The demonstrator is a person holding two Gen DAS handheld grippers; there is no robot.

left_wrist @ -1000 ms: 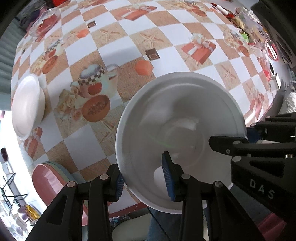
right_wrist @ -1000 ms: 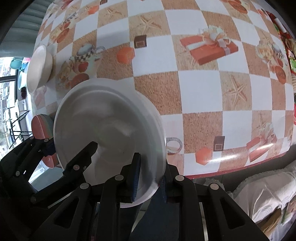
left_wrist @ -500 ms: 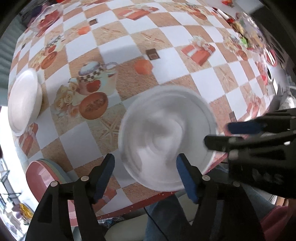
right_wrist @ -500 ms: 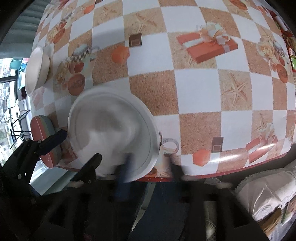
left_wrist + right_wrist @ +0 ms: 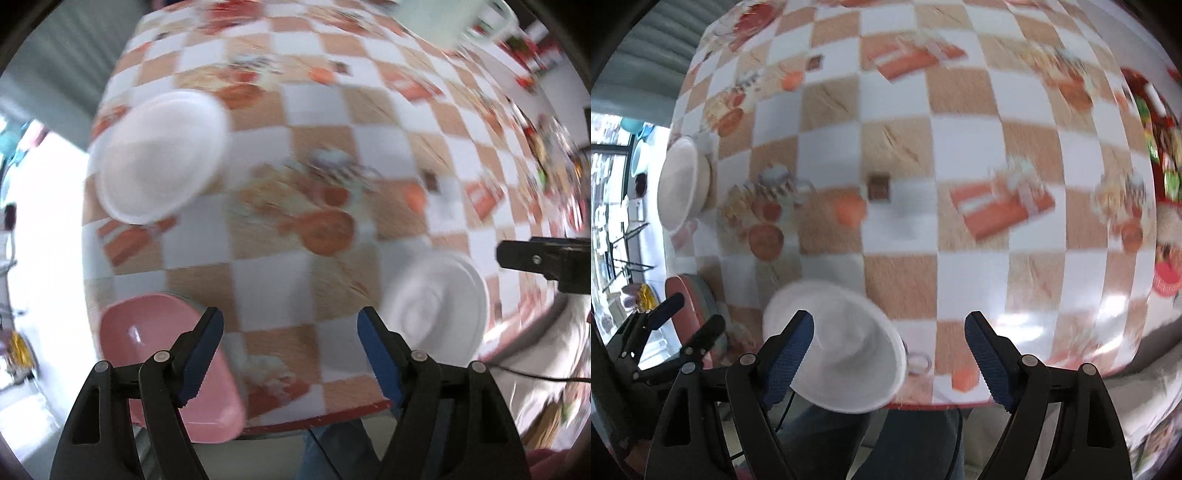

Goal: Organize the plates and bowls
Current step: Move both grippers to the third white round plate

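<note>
A white bowl [image 5: 439, 302] sits on the checked tablecloth near the table's front edge; it also shows in the right wrist view [image 5: 846, 343]. A second white bowl [image 5: 155, 158] rests at the far left, also in the right wrist view [image 5: 681, 184]. A stack of pink plates [image 5: 162, 354] lies at the front left corner, also in the right wrist view [image 5: 687, 306]. My left gripper [image 5: 290, 354] is open and empty above the table's front edge, between the pink plates and the near bowl. My right gripper [image 5: 888, 354] is open and empty, just right of the near bowl.
The table [image 5: 960, 155] carries a checked orange and white cloth with printed pictures. Colourful clutter [image 5: 1160, 140] lines its right edge. The table's front edge [image 5: 314, 417] lies just beyond the fingers. Both views are motion blurred.
Both grippers have opened and let go of the white bowl, which now rests on the table. Both have pulled back, and the left one has swung to the left.
</note>
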